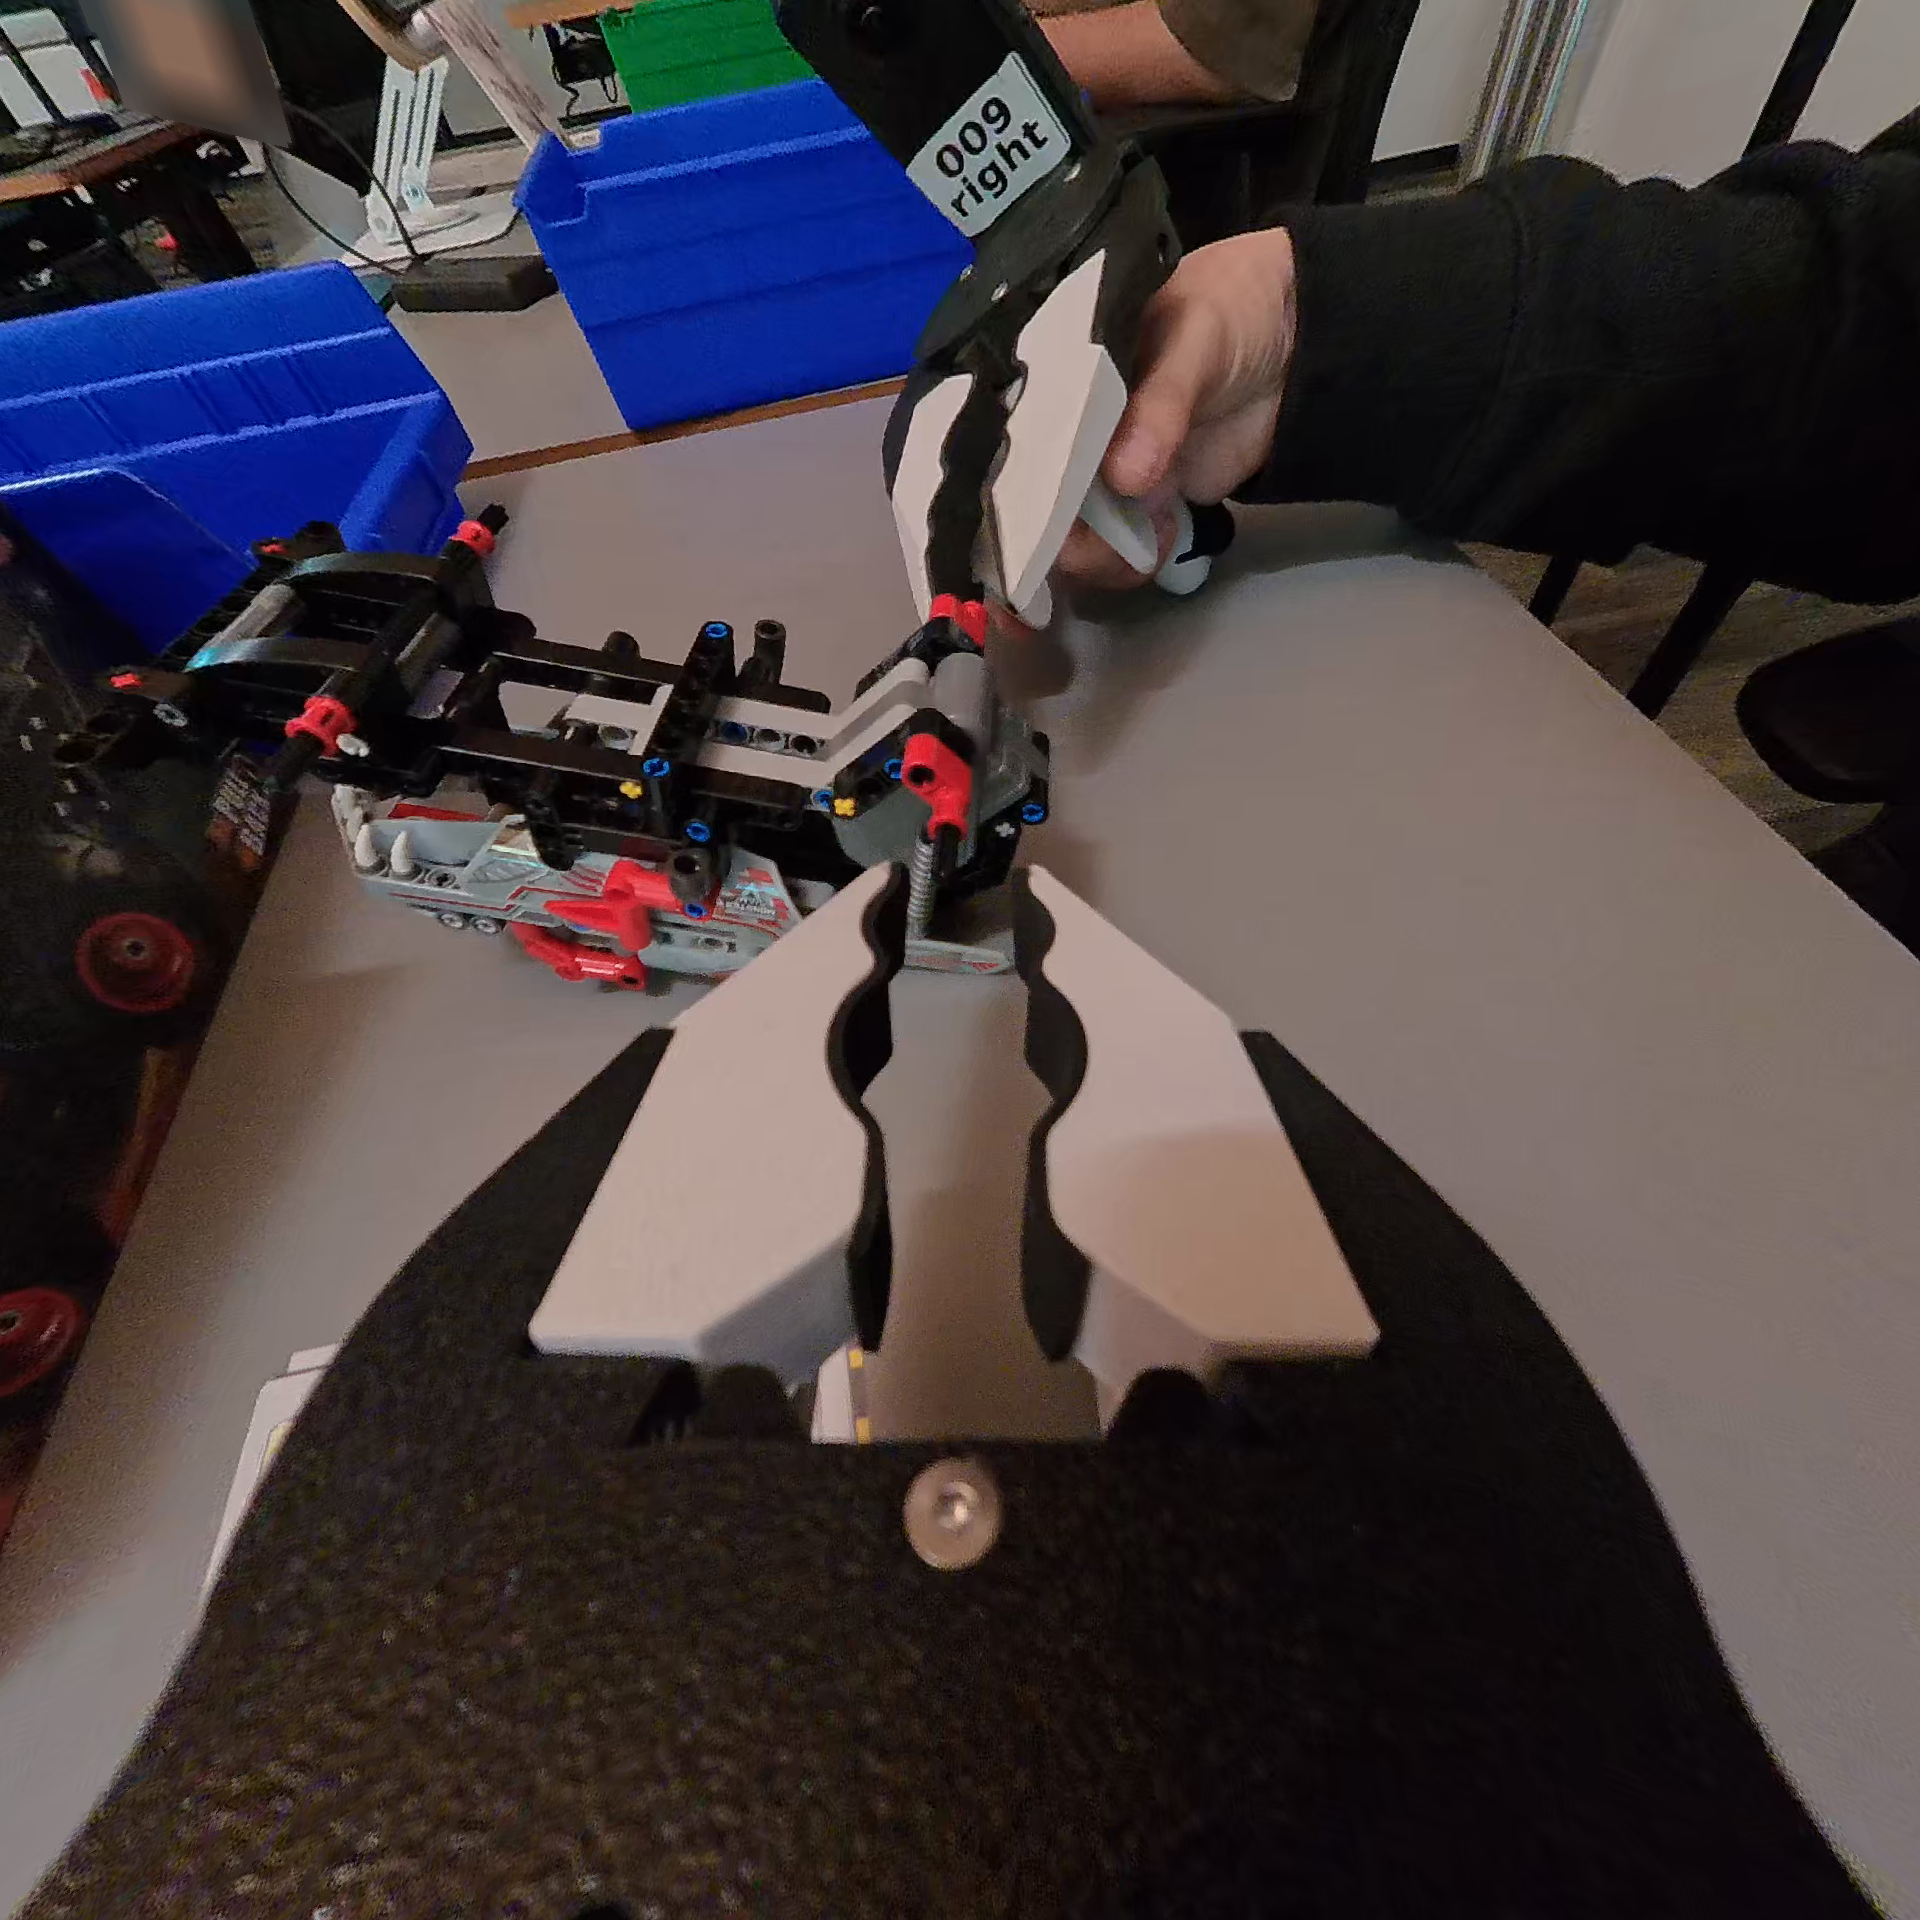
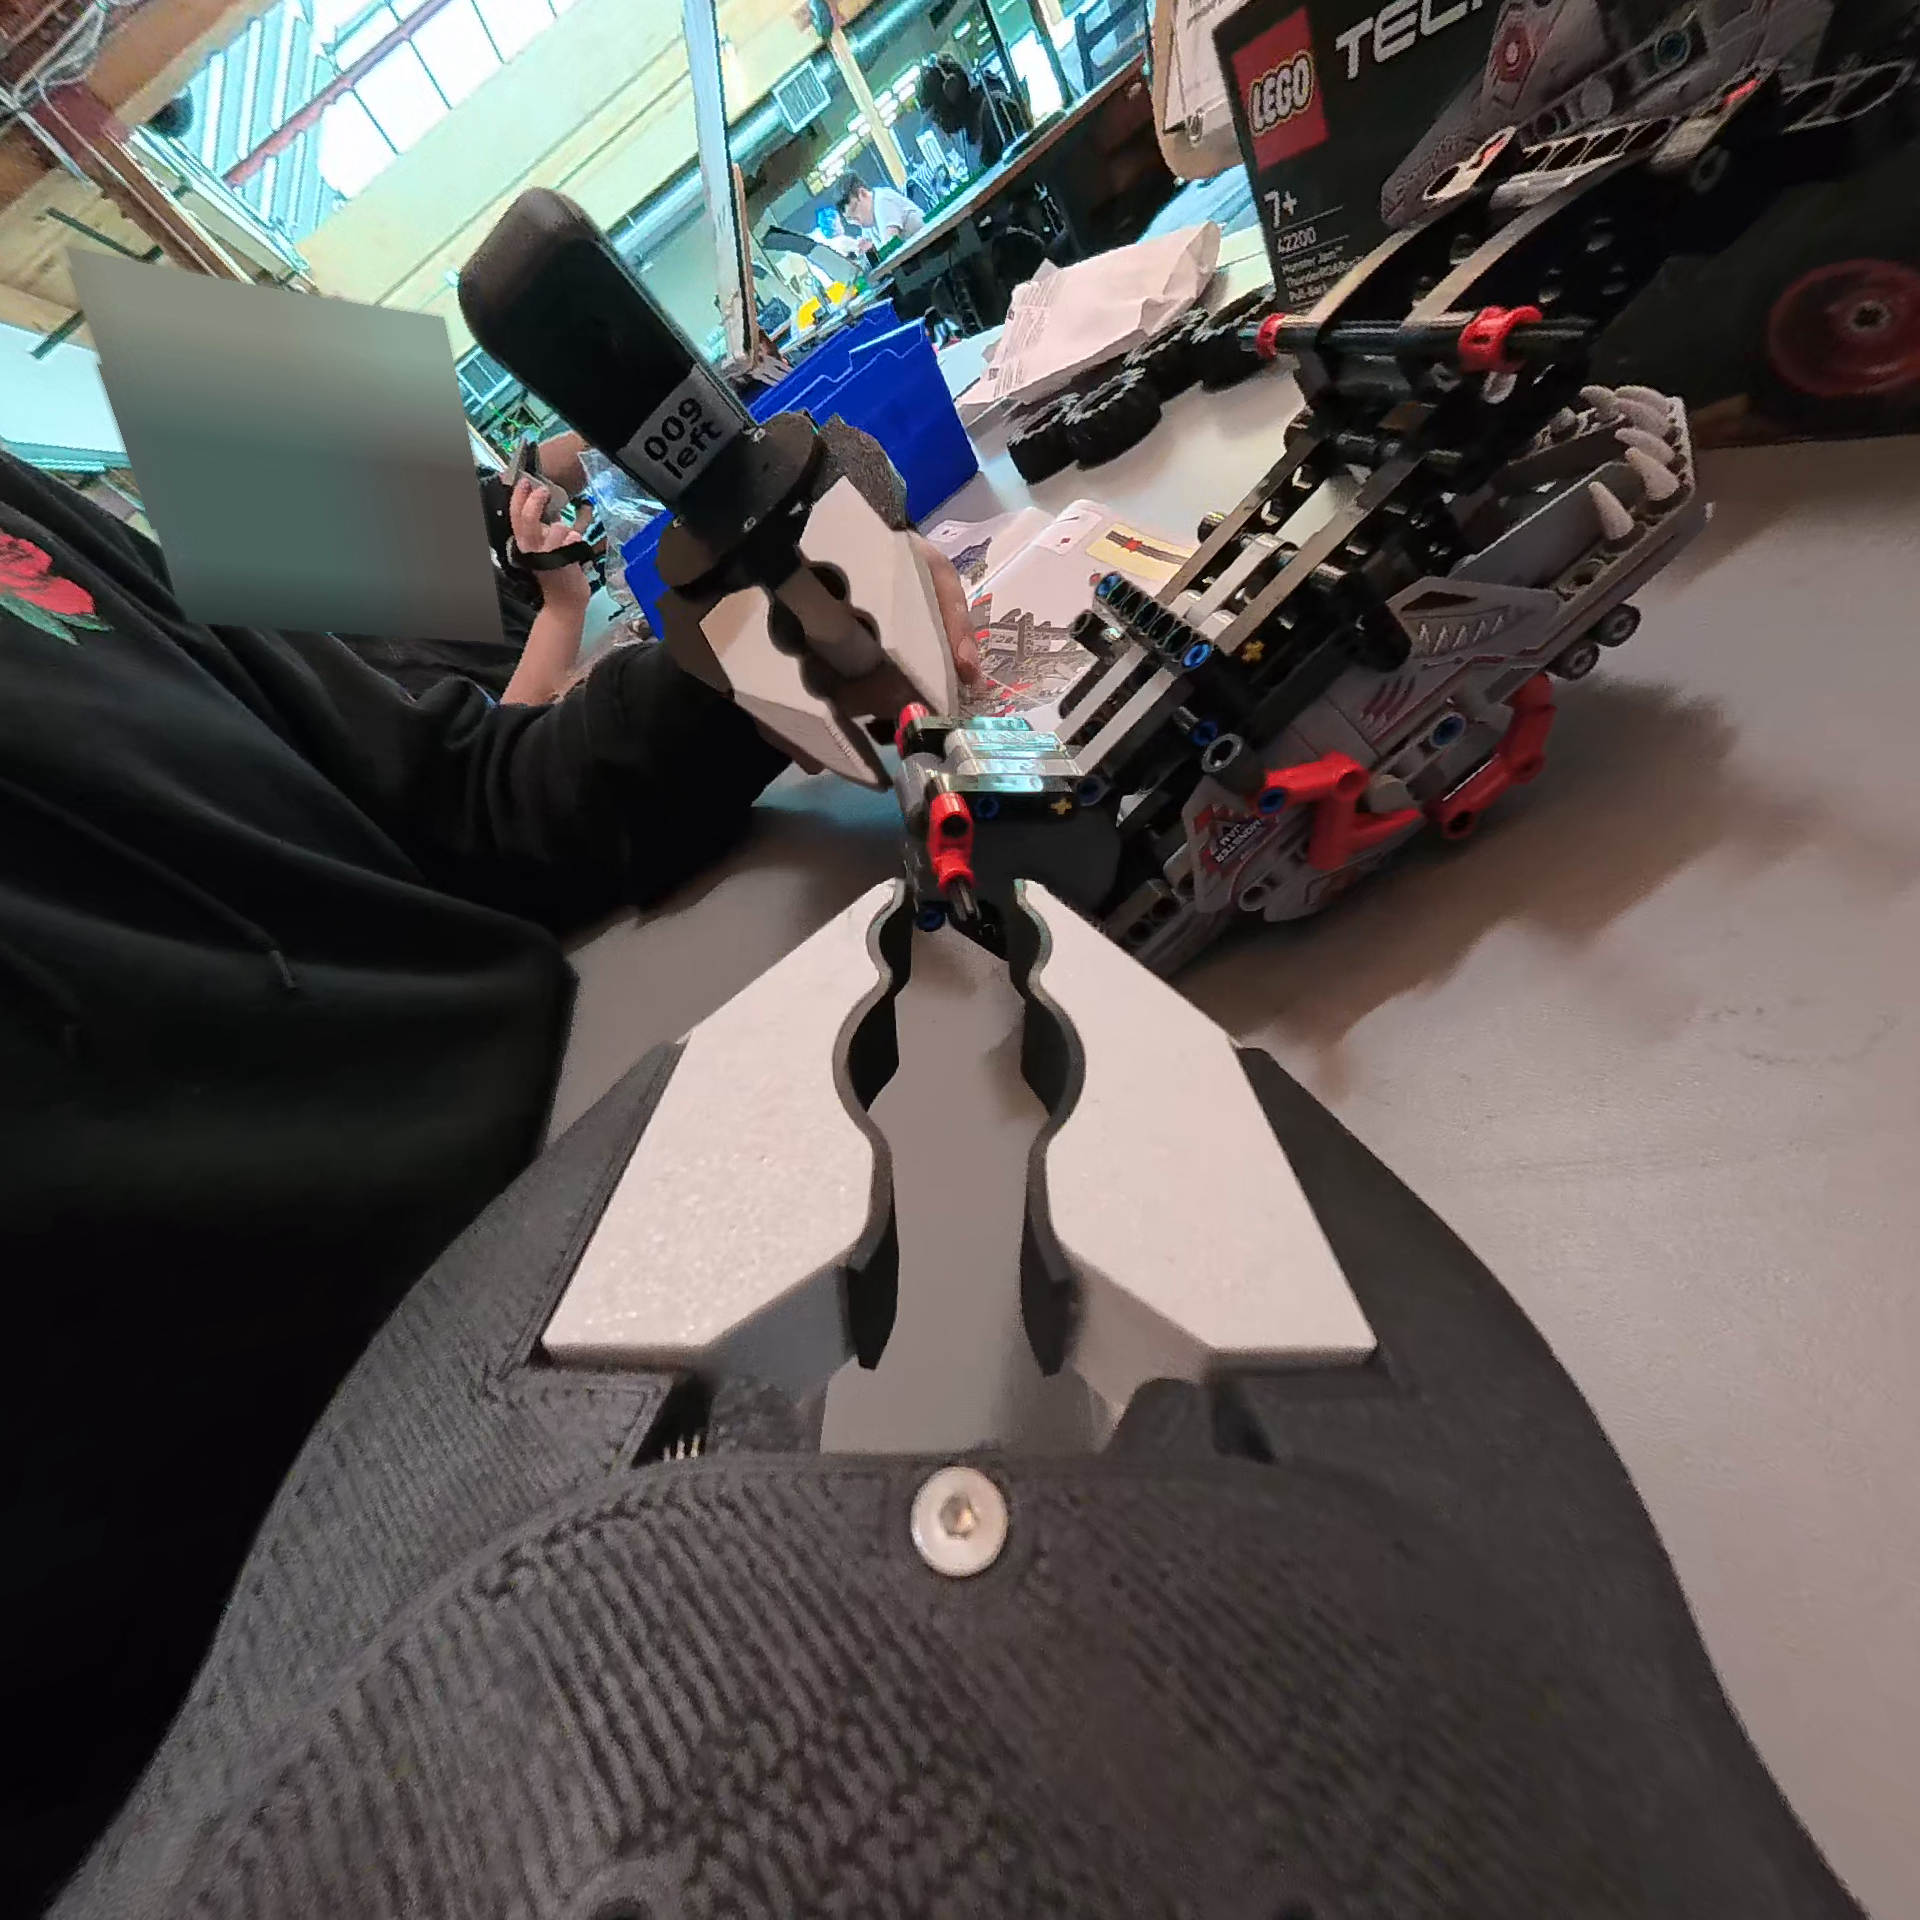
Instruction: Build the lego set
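Table: we see a gray top (image 1: 1351, 831).
Bins: blue ones (image 1: 727, 249) behind.
Windows: bright, high up (image 2: 343, 114).

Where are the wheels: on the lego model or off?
Off. The lego model has a bare axle with no wheel, and black tyres lie loose on the table behind it.

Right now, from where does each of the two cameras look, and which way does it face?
Left wrist view: sits on the left gripper, faces the black, grey and red lego vehicle and blue plastic bins; shows the right gripper and a hand.
Right wrist view: sits on the right gripper, faces the same vehicle from its opposite side; shows the left gripper.
Shared: vehicle, grey table.
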